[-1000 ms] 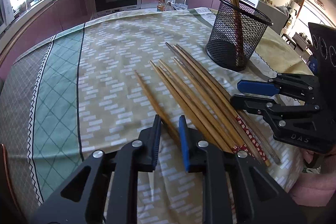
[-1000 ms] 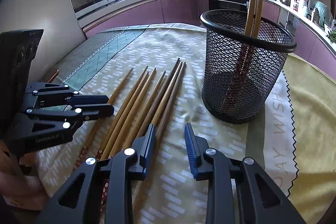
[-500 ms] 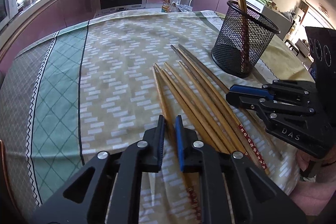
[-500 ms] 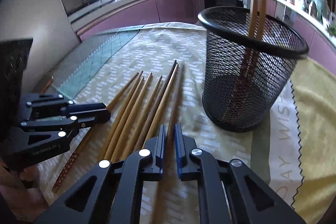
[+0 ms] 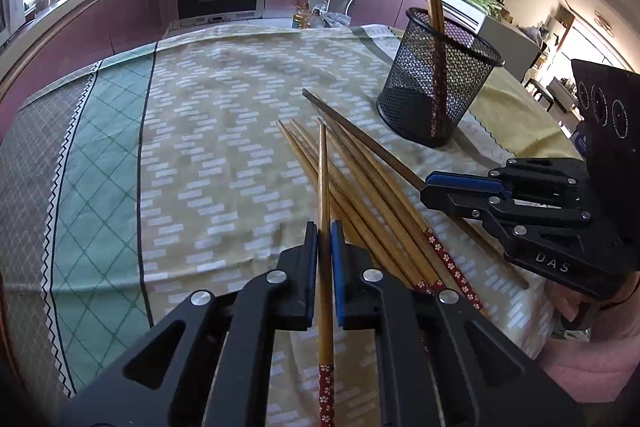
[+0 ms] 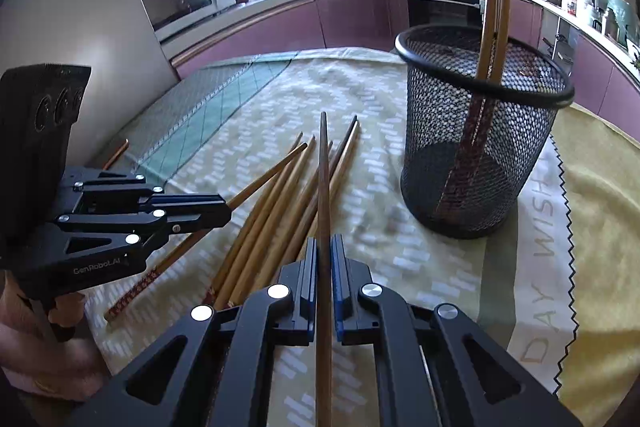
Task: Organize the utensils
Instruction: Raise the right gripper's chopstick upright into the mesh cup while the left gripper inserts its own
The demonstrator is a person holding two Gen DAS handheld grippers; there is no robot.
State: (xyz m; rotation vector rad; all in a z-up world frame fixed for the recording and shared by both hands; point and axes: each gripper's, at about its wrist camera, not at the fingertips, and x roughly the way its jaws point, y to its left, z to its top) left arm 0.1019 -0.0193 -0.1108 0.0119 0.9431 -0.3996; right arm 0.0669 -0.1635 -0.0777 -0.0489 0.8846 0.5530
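Several wooden chopsticks (image 5: 360, 195) lie in a loose bundle on the patterned tablecloth; they also show in the right wrist view (image 6: 272, 211). My left gripper (image 5: 324, 231) is shut on one light chopstick (image 5: 323, 187), lifted above the bundle. My right gripper (image 6: 324, 247) is shut on a darker chopstick (image 6: 324, 195), also raised. A black mesh cup (image 5: 436, 87) stands at the far right with two chopsticks upright in it; in the right wrist view the mesh cup (image 6: 476, 155) is just right of my gripper.
The tablecloth (image 5: 200, 147) covers a round table, with a green checked band at its left. A yellow cloth (image 6: 592, 187) lies under and beyond the cup. Kitchen counters, an oven and a microwave ring the background.
Both grippers closed, each on one chopstick, and lifted it off the table. The left chopstick now points forward over the bundle.
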